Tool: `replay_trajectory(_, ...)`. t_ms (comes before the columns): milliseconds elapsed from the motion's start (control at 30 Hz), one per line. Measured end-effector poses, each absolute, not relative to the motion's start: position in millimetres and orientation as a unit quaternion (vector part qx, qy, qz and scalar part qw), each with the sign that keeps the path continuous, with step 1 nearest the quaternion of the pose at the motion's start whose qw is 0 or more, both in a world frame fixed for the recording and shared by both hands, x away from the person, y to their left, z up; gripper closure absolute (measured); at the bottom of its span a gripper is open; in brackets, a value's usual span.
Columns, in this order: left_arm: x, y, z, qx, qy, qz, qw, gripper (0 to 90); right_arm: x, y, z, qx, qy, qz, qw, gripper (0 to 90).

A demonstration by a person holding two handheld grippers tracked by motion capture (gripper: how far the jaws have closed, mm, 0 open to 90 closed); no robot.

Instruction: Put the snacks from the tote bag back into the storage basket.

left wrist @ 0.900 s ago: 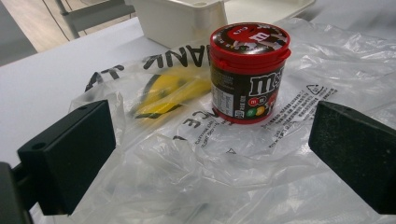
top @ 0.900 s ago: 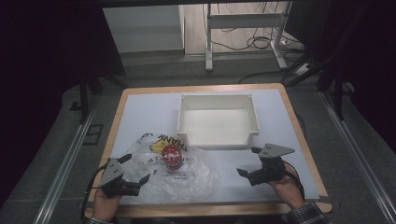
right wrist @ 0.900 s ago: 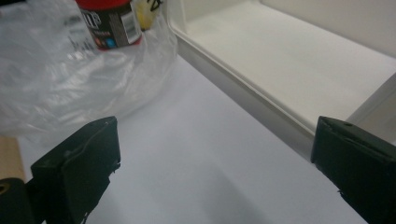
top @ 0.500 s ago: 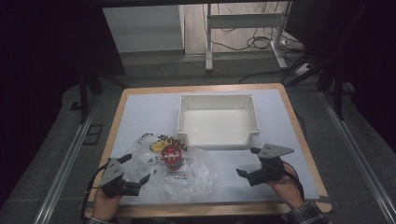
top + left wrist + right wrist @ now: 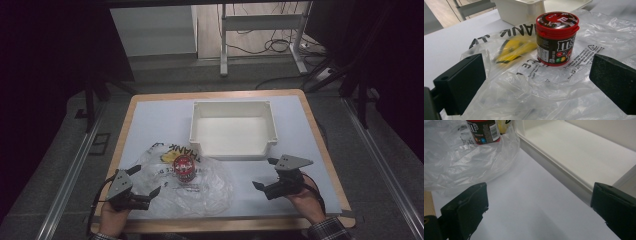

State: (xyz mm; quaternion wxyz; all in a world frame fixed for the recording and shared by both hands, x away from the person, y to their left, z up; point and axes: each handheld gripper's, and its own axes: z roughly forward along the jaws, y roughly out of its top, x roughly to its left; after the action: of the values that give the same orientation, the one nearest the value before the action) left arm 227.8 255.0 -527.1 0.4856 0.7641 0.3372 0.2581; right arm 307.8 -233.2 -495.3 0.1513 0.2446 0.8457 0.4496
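Nothing much has shifted in the last second: both of my tools sit where they were, so the job has not started to move. Nearest me, the left tool (image 5: 145,181) has its jaws wide apart over the crumpled plastic bag (image 5: 529,95), gripping nothing. Just ahead of it, dead between the jaws, the red-lidded candy tub (image 5: 556,37) stands upright on the bag, with a yellow patch (image 5: 515,48) on the bag off to its left. I read that as a lined-up reach, not yet a grab. My right tool (image 5: 265,174) is also spread open and empty above bare tabletop (image 5: 529,202), the bag's edge ahead to its left. Farther on, the white bin (image 5: 584,152) sits empty, its near wall just ahead on the right, waiting.
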Motion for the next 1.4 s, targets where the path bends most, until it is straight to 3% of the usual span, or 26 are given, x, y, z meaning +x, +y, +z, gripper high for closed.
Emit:
replay_trajectory(633,227.9,254.9,-527.1,0.764,0.337,0.258,0.486,0.5,307.1,-228.3,-492.8,0.218,0.85,0.447,0.173,1.7)
replay_trajectory(1400,228.0,254.9,-527.2,0.764,0.338,0.259,0.484,0.5,306.7,-216.0,-487.4,0.206,0.852,0.453,0.165,1.0)
